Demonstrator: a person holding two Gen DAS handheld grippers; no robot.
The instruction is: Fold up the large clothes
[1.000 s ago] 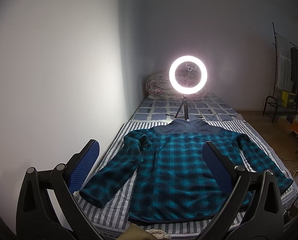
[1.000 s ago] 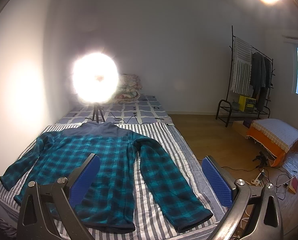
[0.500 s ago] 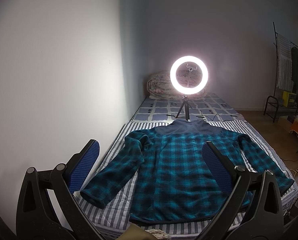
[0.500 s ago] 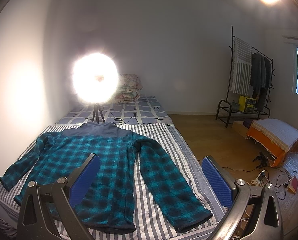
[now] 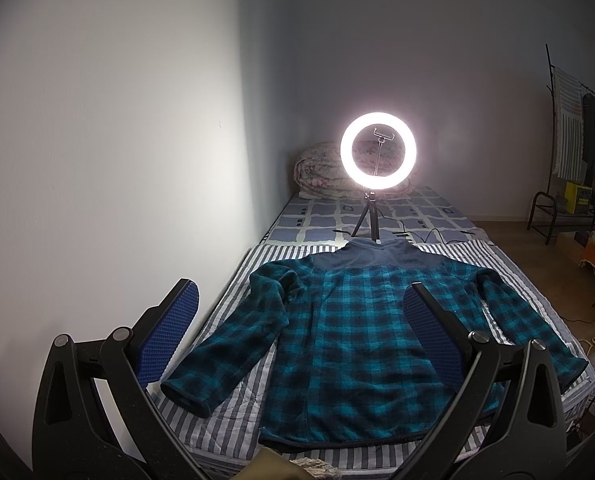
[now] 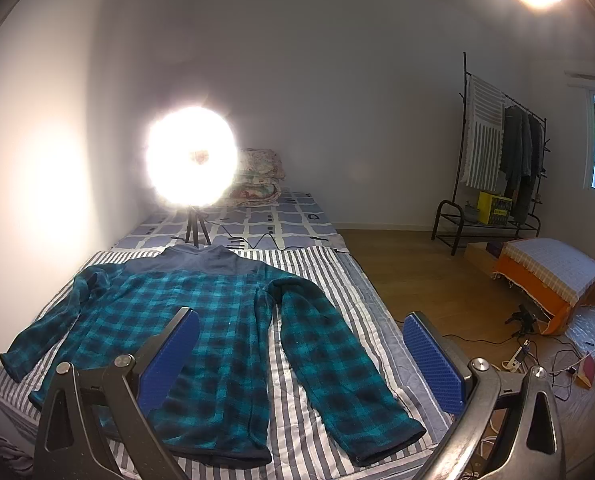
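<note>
A teal and black plaid fleece shirt [image 5: 353,332] [image 6: 213,320] with a dark blue yoke lies flat on the striped bedspread [image 5: 233,296] [image 6: 329,276], both sleeves spread outward and hem toward me. My left gripper [image 5: 297,320] hovers above the hem end of the bed, open, blue pads wide apart with nothing between them. My right gripper [image 6: 301,344] hangs above the shirt's right sleeve [image 6: 337,364] and the bed's right edge, also open and empty.
A lit ring light on a tripod [image 5: 377,152] [image 6: 191,156] stands just beyond the collar, cables trailing across the bed. Folded quilts [image 5: 317,172] sit by the far wall. A white wall runs along the bed's left. Right of the bed: wooden floor, clothes rack [image 6: 501,152], orange-covered box [image 6: 545,276], cables.
Both views have hardly shifted; the left wrist view has drifted very slightly. The shirt lies as before and both grippers stay open.
</note>
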